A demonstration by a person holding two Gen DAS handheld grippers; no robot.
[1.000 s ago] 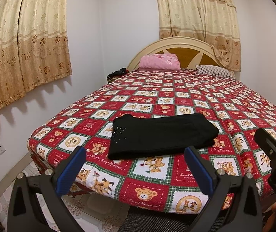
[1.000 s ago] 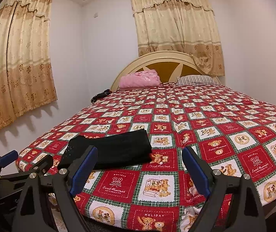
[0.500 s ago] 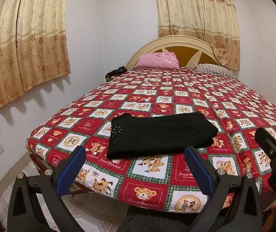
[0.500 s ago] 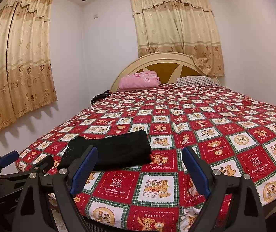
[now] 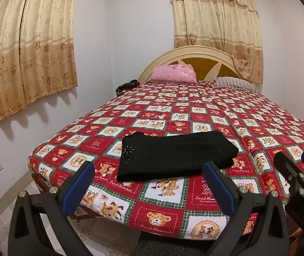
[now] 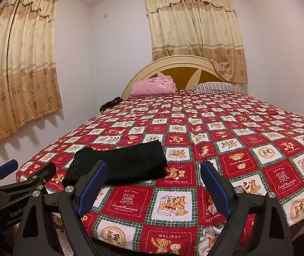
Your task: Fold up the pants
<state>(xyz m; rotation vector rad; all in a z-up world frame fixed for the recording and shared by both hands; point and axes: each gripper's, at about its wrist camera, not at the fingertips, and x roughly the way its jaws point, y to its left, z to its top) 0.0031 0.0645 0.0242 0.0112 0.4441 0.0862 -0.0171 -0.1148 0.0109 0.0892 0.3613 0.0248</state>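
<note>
The black pants (image 5: 173, 155) lie already folded into a flat rectangle near the bed's (image 5: 216, 115) near-left corner. Both the left gripper (image 5: 149, 185) and right gripper (image 6: 152, 185) hang wide open, holding nothing — clear of the cloth. Any last tidy-up should press edges flat, not drag — the stack looks loose.

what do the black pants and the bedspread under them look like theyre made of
The black pants look like a soft matte knit or cotton blend: no sheen, rounded thick folds, with small shiny studs near one end. The bedspread looks like printed terry or flannel-like cotton: a fuzzy, dull surface with red and white bear squares. Neither fibre can be told for certain.
</note>
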